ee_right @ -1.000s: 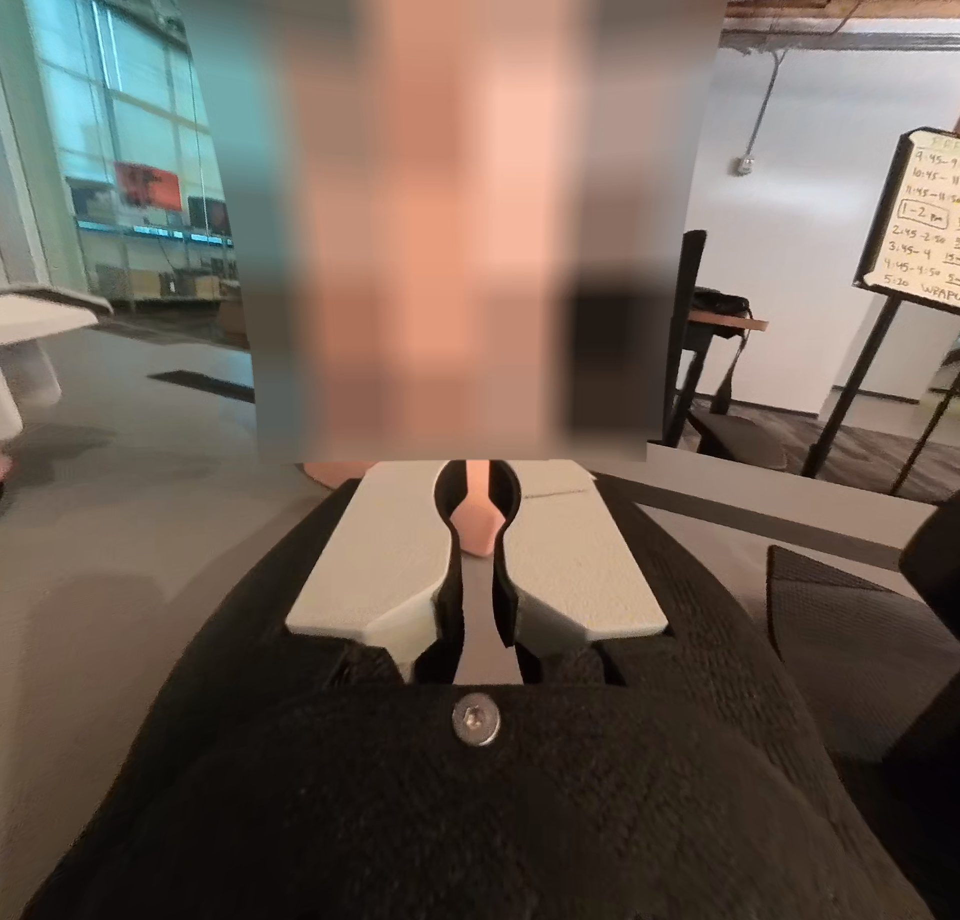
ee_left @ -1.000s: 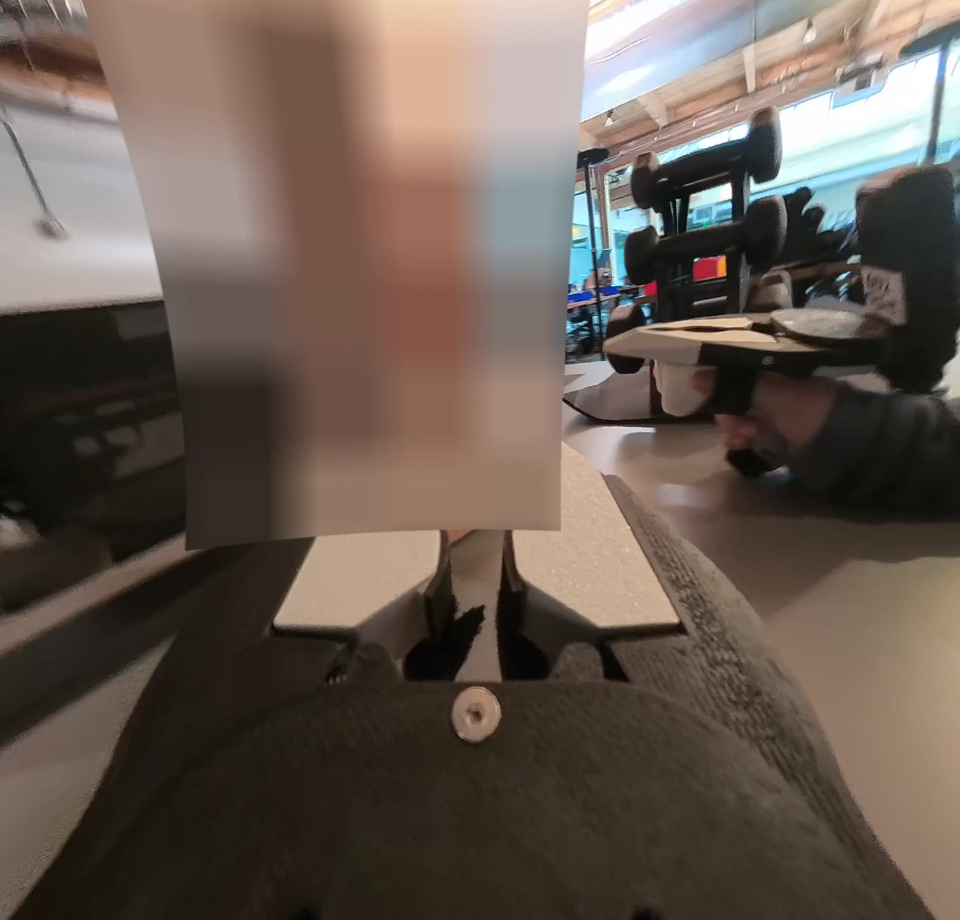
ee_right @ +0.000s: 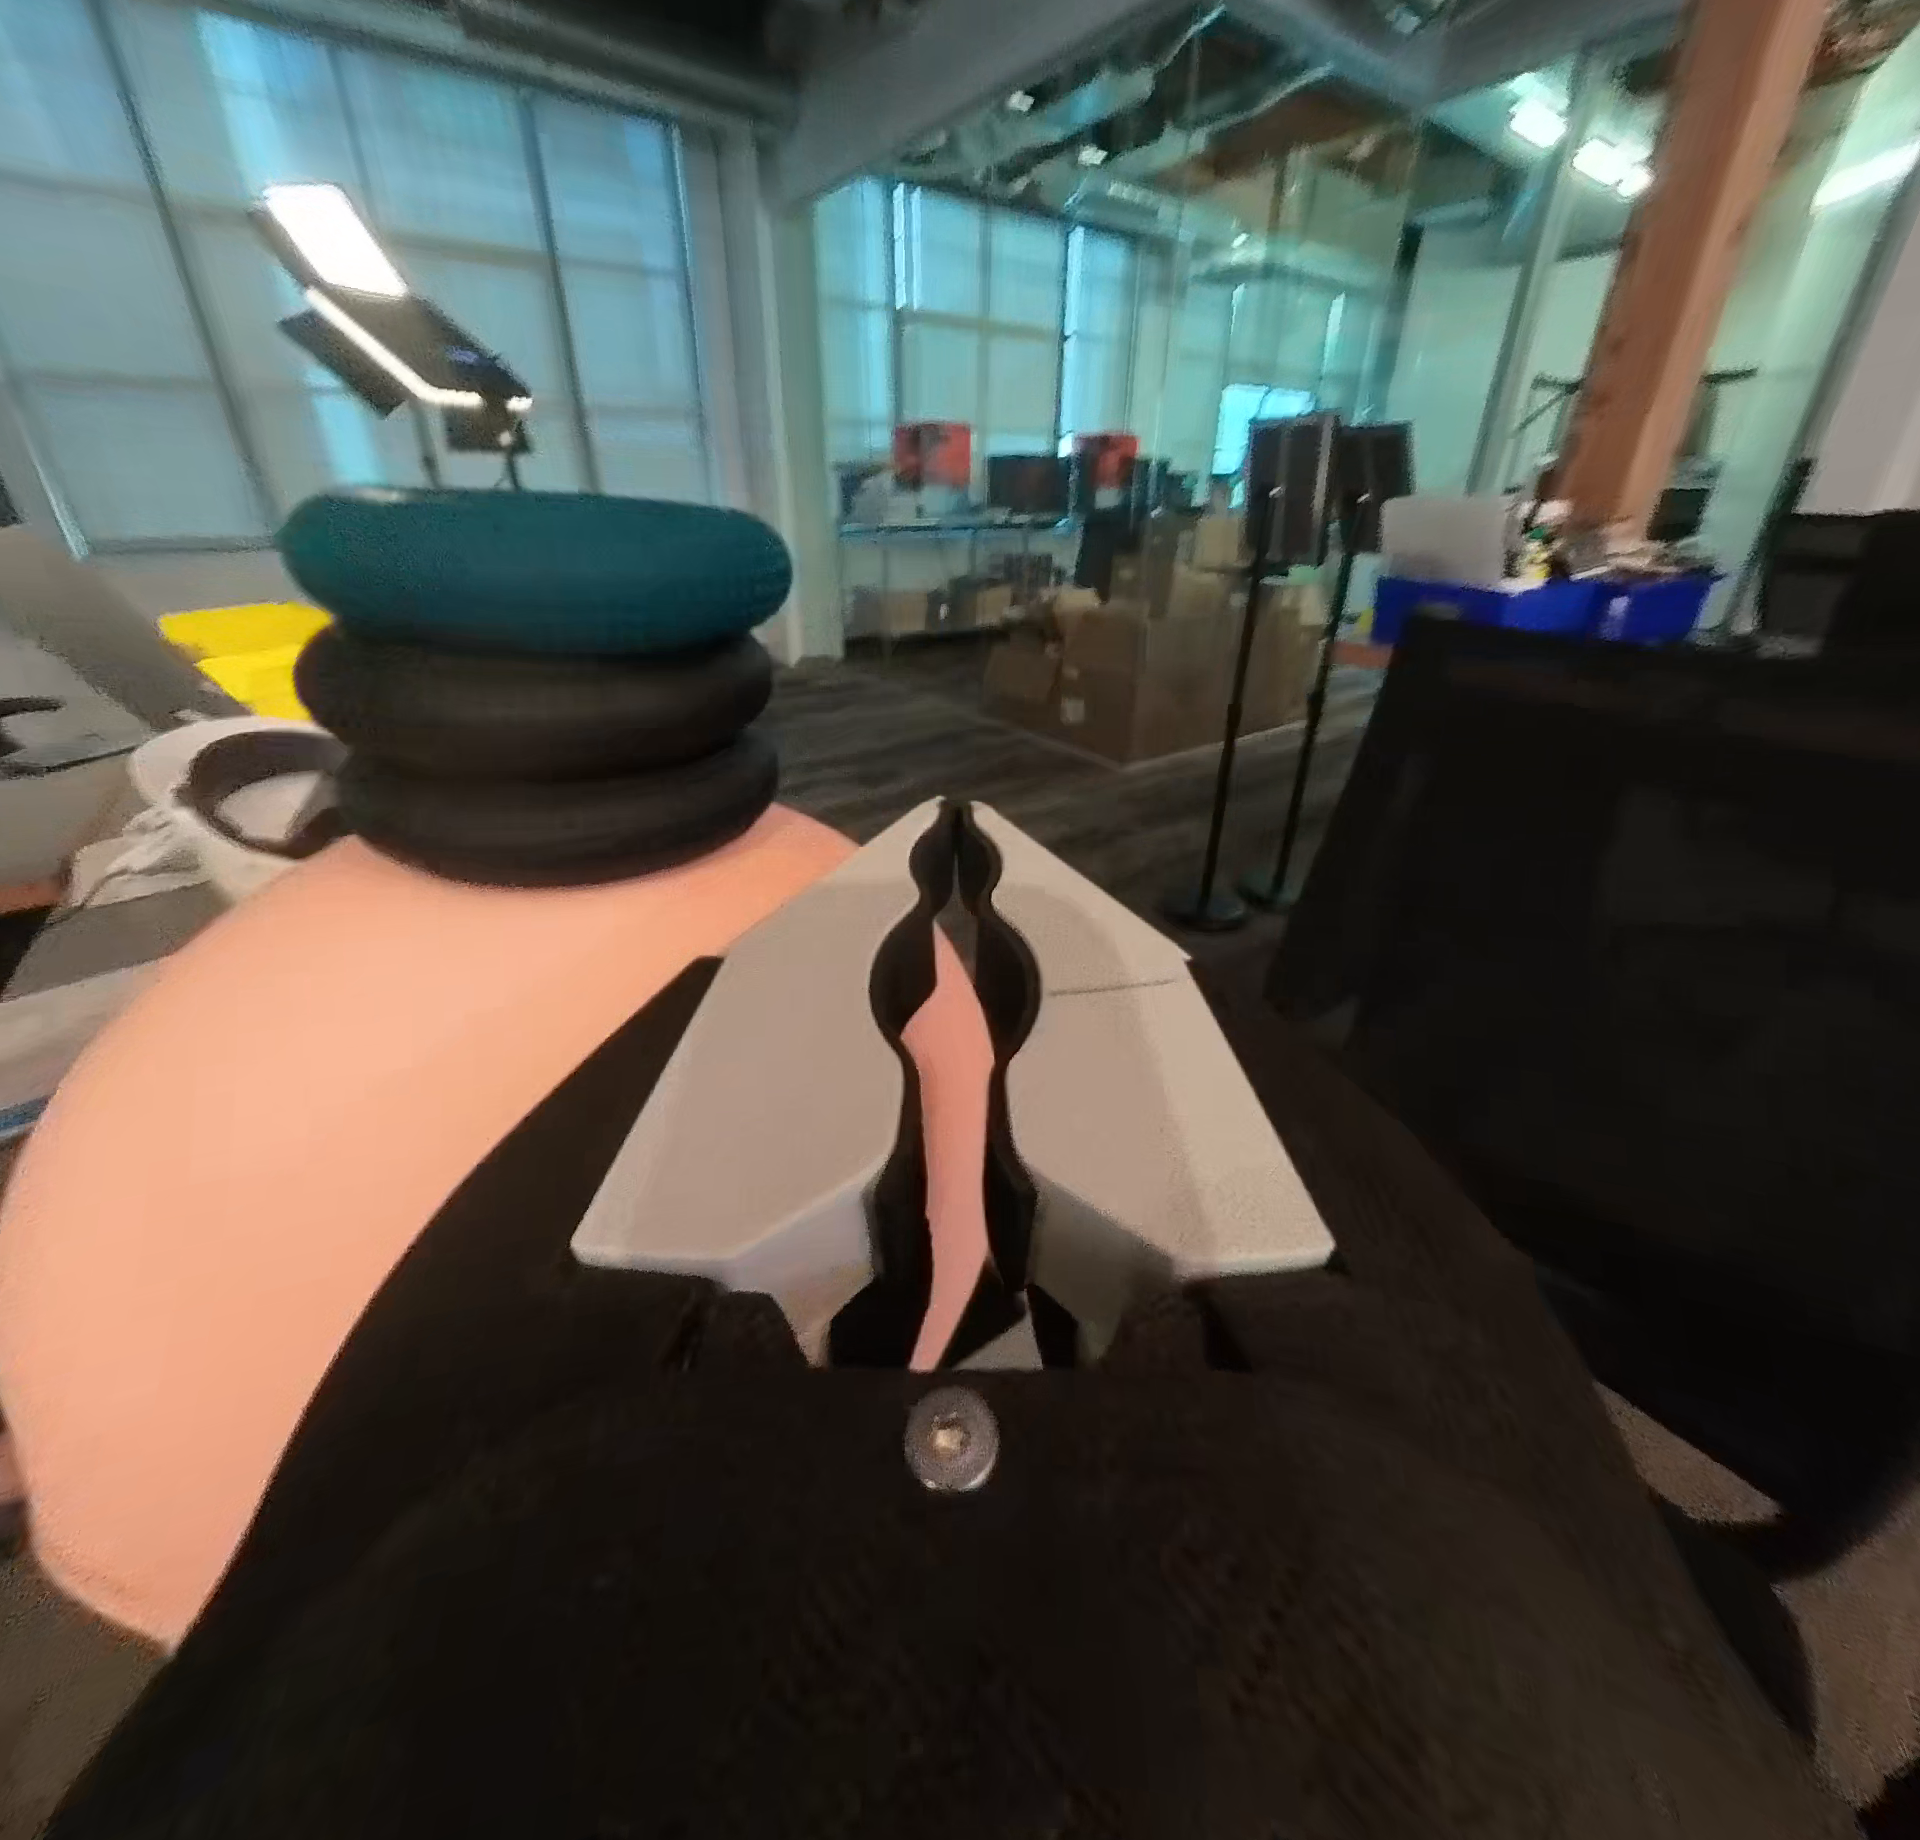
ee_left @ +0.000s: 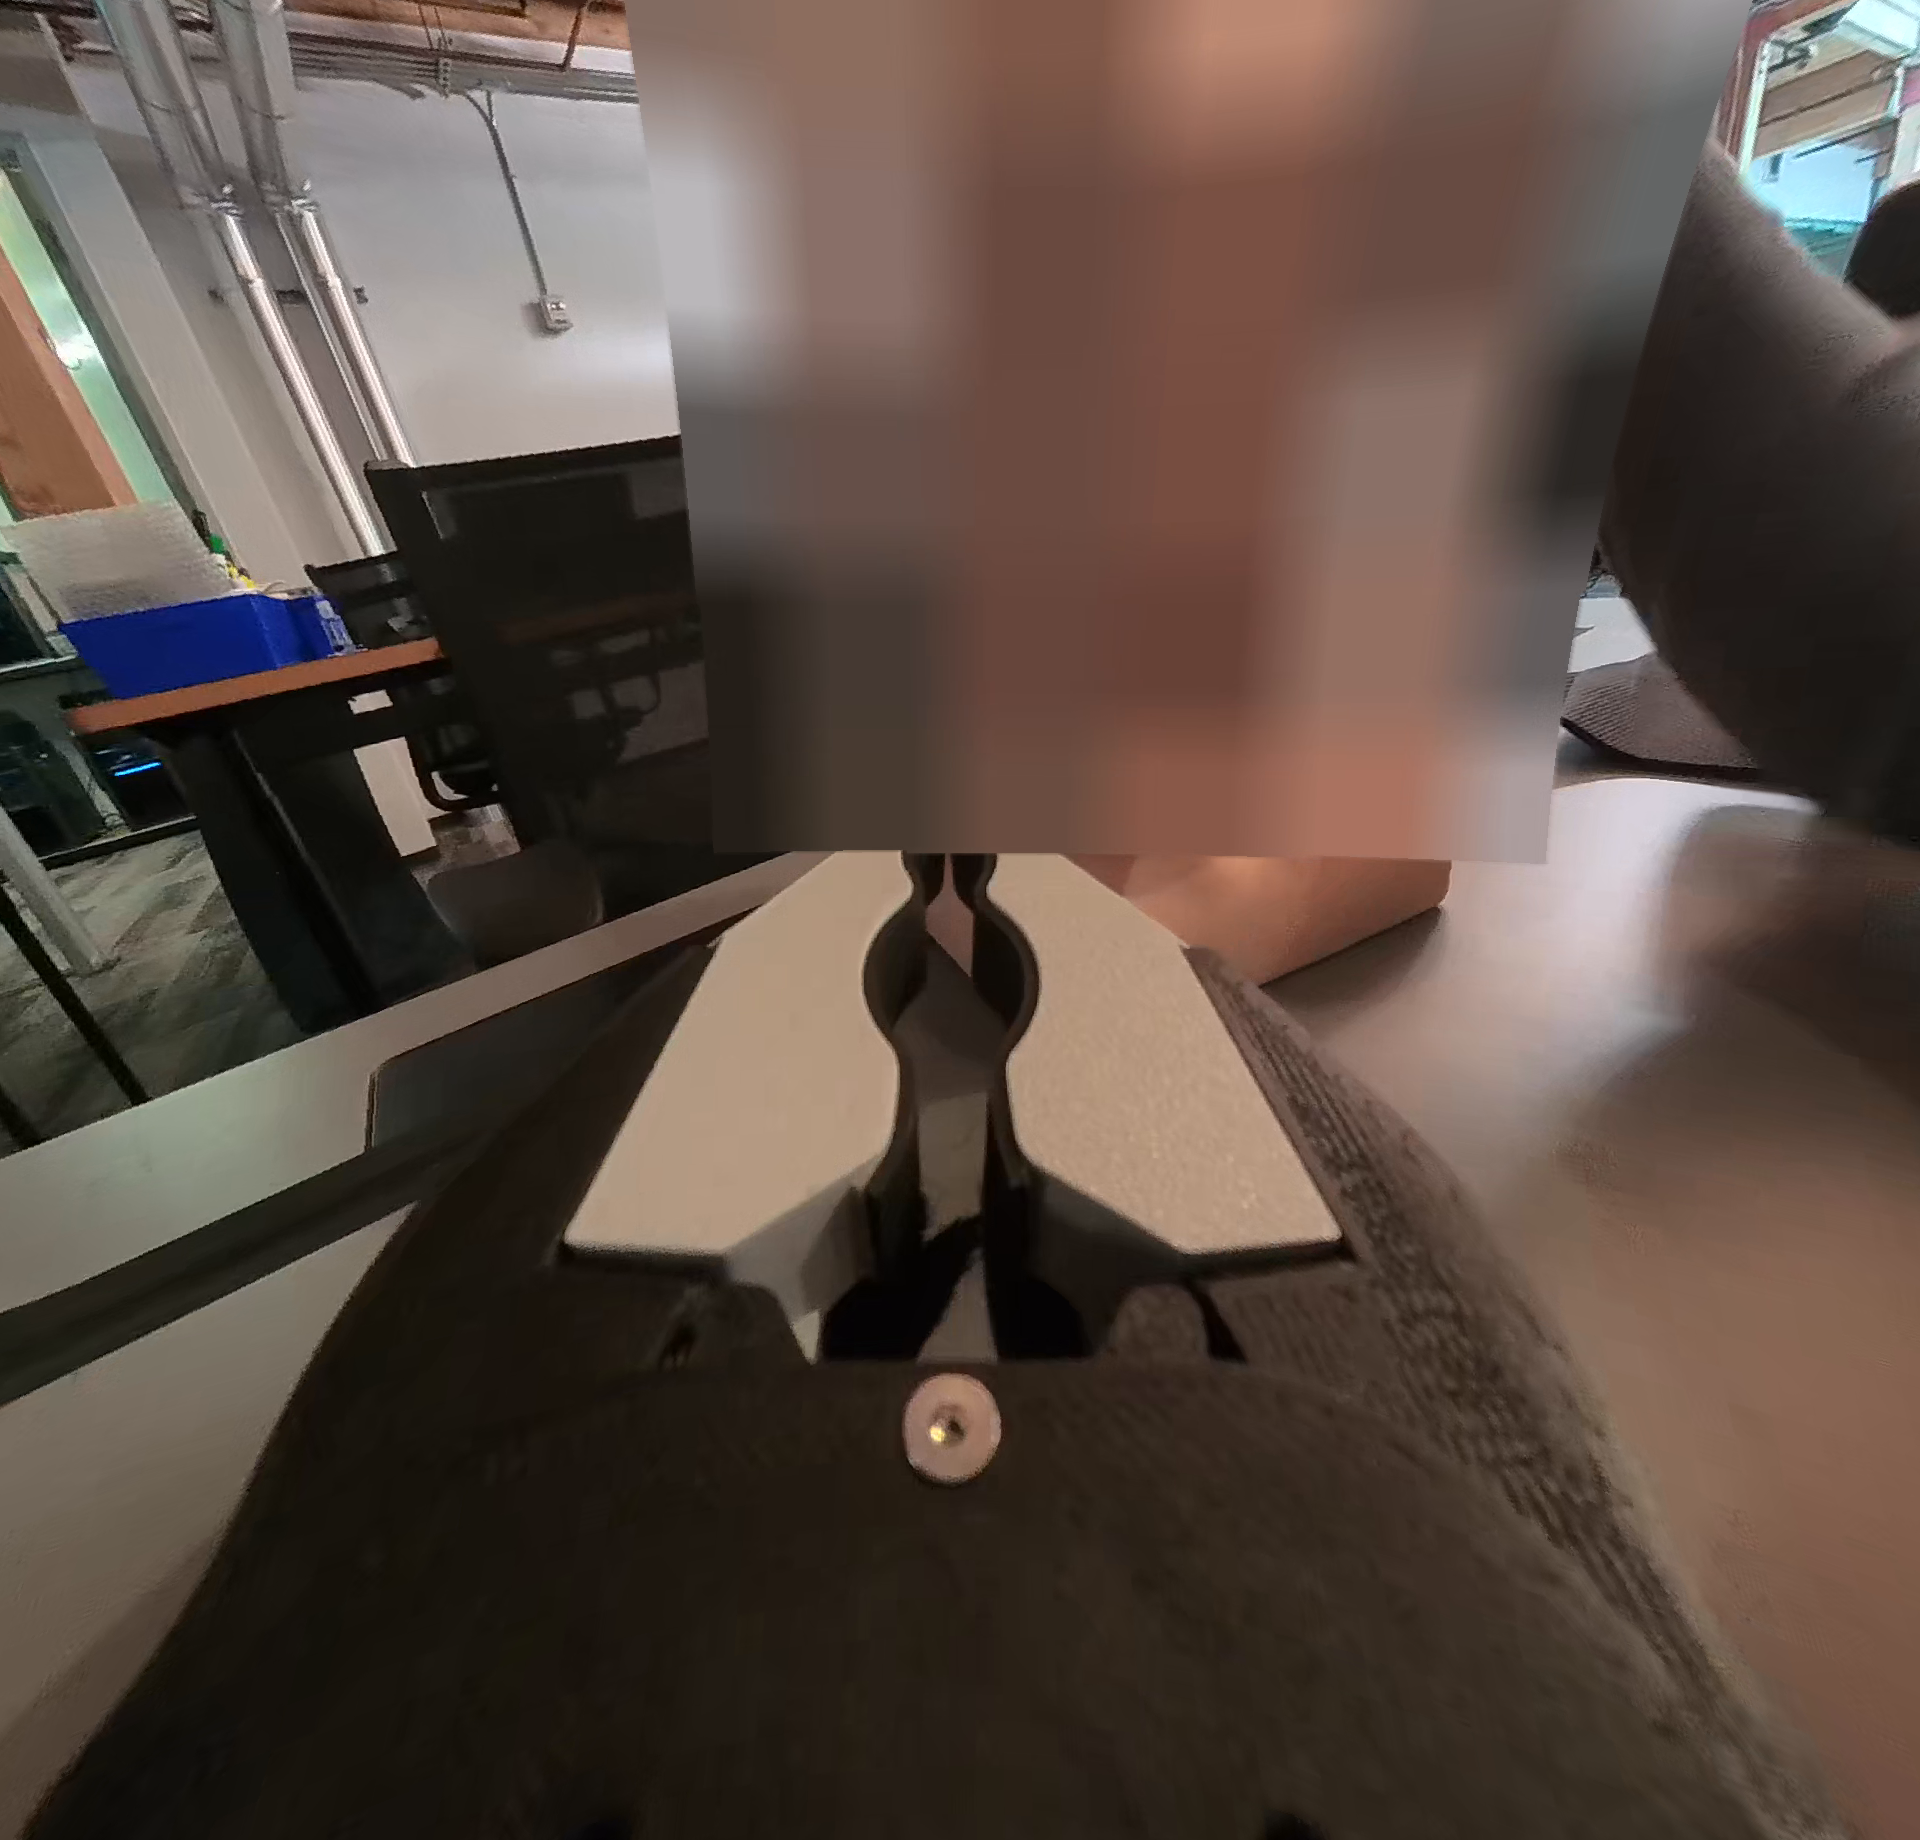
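In the right wrist view, a salmon-pink dome (ee_right: 364,1115) carries a stack of three rings: two black rings (ee_right: 540,741) with a teal ring (ee_right: 535,569) on top. My right gripper (ee_right: 956,816) is shut and empty, hovering just over the dome's right flank, to the right of the rings. In the left wrist view, my left gripper (ee_left: 951,868) is shut, with its tips at the edge of a large blurred patch. A bit of the pink dome (ee_left: 1288,907) shows just beyond its tips on the grey table (ee_left: 1610,1115). A dark sleeve (ee_left: 1766,460) is at the right.
A black chair back (ee_right: 1621,959) stands close on the right, with thin black floor stands (ee_right: 1226,855) and cardboard boxes (ee_right: 1122,668) behind. Yellow bins (ee_right: 239,647) and a white object with a black strap (ee_right: 229,793) are on the left. A blue bin (ee_left: 197,637) sits on a wooden desk.
Both views have swung. The left view turned from the dumbbell rack and the other gripper toward the desks. The right view now shows the pink dome and ring stack. Both grippers stayed shut.
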Motion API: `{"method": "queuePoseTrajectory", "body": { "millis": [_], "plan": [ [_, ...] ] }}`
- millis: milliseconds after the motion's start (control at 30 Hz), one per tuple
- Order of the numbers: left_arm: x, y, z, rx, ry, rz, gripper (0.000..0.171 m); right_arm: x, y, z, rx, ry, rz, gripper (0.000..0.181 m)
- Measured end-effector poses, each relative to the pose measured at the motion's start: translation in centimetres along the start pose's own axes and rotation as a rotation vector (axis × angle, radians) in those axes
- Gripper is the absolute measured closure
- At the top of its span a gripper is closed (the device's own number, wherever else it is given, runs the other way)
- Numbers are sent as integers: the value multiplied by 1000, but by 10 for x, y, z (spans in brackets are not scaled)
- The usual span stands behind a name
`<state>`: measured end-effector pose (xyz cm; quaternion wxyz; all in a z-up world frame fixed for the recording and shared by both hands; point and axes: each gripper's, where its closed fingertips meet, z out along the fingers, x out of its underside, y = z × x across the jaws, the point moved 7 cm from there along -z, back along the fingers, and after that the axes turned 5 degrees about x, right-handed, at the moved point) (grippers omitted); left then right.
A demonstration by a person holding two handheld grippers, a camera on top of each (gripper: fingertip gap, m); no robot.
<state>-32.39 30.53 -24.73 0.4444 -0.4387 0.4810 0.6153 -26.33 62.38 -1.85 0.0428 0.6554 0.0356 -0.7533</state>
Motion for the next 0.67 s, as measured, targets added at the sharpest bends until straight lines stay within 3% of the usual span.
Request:
{"method": "queuePoseTrajectory", "body": {
  "millis": [233,467,567,667],
  "plan": [
    [1,3,-1,-11,1,1,171,-14,10,33,-237,200,-27,181],
    [-3,5,-3,-33,-9,-10,171,-40,64,-8,-684,-31,-293,181],
    [-4,8,-3,-52,-22,-31,171,-47,77,-18,-539,-132,-431,181],
    [-5,18,-6,-89,-48,-79,171,-59,80,-39,-246,-372,-440,181]
  ]
}}
